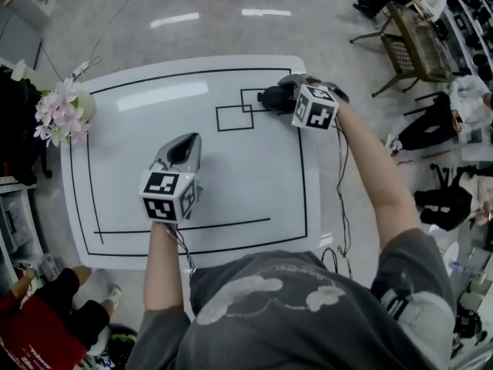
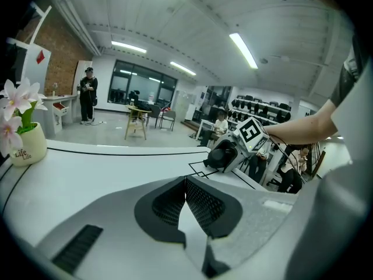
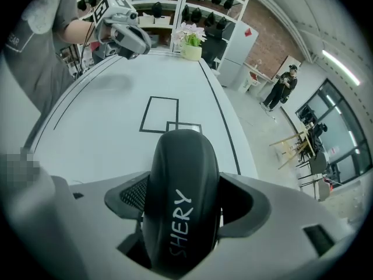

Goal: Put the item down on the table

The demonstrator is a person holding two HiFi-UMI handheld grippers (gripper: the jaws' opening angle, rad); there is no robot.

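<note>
While the dark rounded item [image 1: 269, 96] sits clamped in the right gripper [image 1: 280, 97], the step in hand is, by my reading, the putting-down itself. From the head view the item hangs at the right edge of the two overlapping drawn squares [image 1: 240, 111] on the white table [image 1: 231, 195]. I cannot tell from here whether it touches the surface. The left gripper [image 1: 185, 146] is well short of the squares, on the person's side and to the left. The one container, a white flower pot [image 1: 85, 103], stands far left of the squares at the table's edge and holds pink and white blossoms [image 1: 60, 114].

Looking along the left gripper's jaws, their mesh pads are pressed together with nothing between them. The pot shows at the left, flowers upright in it. The right gripper is low beside the squares.

Looking along the right gripper's jaws, they pinch the item across its sides. White lettering reading "SHERY" runs along it, and the squares lie just beyond its tip. The next move probably calls for lowering until the item rests flat, then spreading the jaws evenly so it does not roll.
</note>
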